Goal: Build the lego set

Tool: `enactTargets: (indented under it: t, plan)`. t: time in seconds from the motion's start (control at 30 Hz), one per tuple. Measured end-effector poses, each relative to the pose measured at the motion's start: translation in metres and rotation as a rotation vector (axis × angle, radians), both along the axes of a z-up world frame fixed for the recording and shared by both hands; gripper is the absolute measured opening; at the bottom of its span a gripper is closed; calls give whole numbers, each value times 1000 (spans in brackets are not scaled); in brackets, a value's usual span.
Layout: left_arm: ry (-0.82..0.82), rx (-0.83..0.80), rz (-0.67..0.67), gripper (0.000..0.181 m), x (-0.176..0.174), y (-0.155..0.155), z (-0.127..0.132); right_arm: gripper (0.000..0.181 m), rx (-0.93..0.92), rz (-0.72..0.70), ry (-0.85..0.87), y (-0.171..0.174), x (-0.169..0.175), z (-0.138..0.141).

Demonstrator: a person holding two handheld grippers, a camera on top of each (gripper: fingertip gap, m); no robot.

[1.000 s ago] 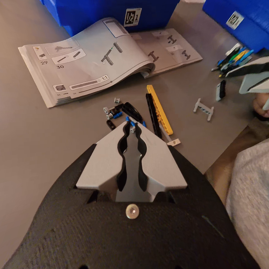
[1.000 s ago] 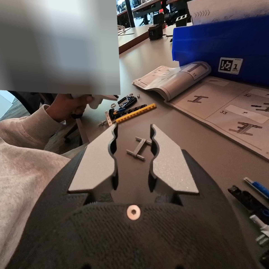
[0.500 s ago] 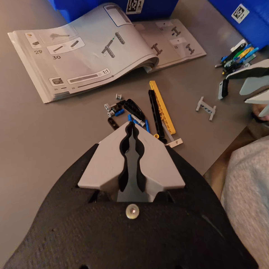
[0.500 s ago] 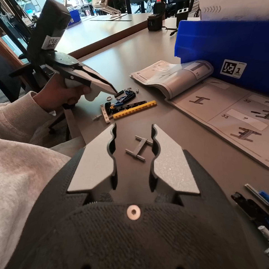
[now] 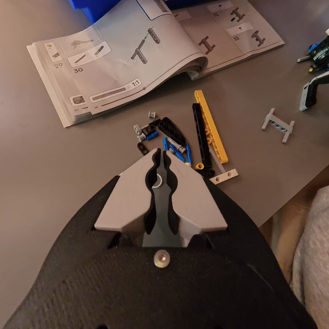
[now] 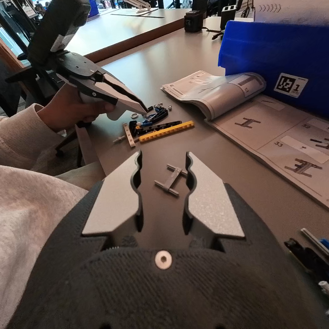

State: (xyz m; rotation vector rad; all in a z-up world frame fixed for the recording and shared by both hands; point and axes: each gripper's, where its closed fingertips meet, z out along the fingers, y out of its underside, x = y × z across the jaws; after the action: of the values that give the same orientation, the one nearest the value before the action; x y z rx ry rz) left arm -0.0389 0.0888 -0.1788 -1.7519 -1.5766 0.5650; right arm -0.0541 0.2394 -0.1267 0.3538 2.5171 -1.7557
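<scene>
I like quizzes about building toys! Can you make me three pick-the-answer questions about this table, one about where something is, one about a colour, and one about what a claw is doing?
1. Where does the grey H-shaped piece lie?
A. On the open booklet
B. On the table between the right claw's fingers
C. Inside the blue bin

2. What colour is the longest beam in the pile of pieces?
A. Yellow
B. Red
C. Green

3. How does the right claw stand?
A. Shut tight on a blue pin
B. Holding the booklet
C. Open, holding nothing

Answers:
1. B: the right wrist view shows it flat on the table in the gap between the two fingers.
2. A: the yellow beam lies beside a shorter black beam.
3. C: a wide gap shows between its fingers and nothing is gripped.
</scene>
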Motion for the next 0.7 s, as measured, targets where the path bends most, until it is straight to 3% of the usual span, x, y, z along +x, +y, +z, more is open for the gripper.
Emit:
enactTargets:
  t: [0.03,0.27,0.7]
  plan:
    - [2,3,0,4,0,0,1,48,1,1,0,0,0,0]
    - [68,49,10,13,-12,2,12,48,-10,4,-12,1,0,1]
    - [-4,5,7,9,-12,3,1,49,-18,12,-16,1,1,2]
